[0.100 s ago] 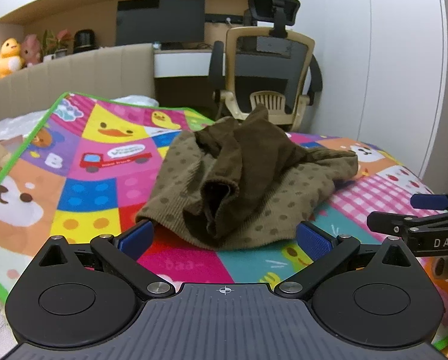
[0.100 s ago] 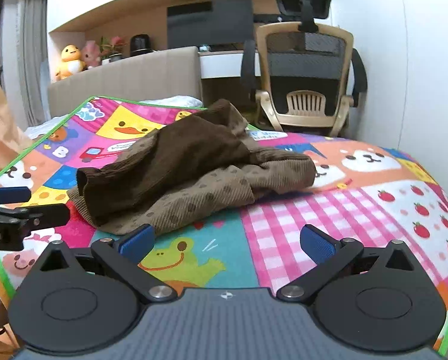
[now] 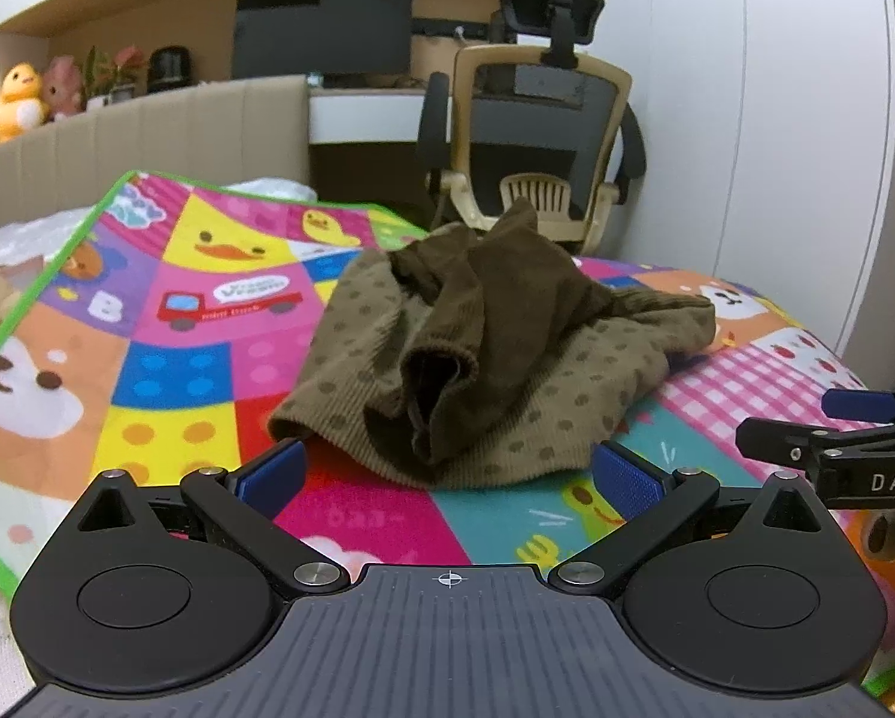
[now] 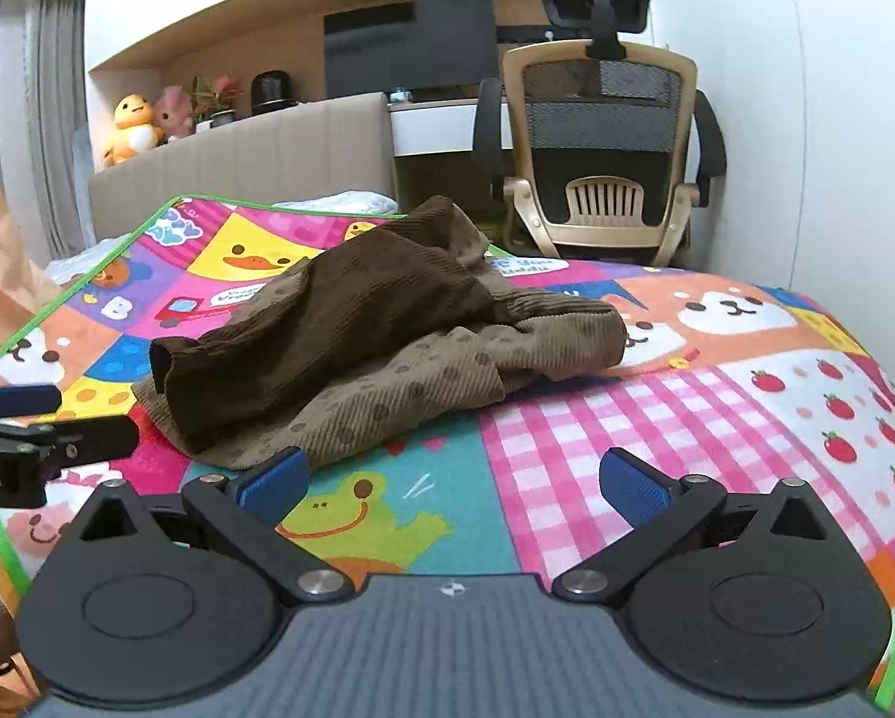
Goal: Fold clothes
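Note:
A crumpled brown garment [image 3: 495, 353], part plain dark corduroy and part tan with dots, lies in a heap on a colourful cartoon play mat [image 3: 172, 371]. It also shows in the right wrist view [image 4: 357, 347]. My left gripper [image 3: 447, 472] is open and empty, its blue pads just short of the garment's near hem. My right gripper [image 4: 453, 481] is open and empty, to the right of the heap, over the mat [image 4: 657, 419]. Each gripper shows at the edge of the other's view: the right one [image 3: 848, 419], the left one [image 4: 28, 413].
The mat covers a bed with a beige headboard [image 3: 136, 137]. An office chair [image 3: 543, 137] and a desk with a monitor [image 3: 321, 30] stand beyond the bed's far edge. Plush toys [image 3: 19, 102] sit on the ledge. A white wall [image 4: 854, 119] is at the right.

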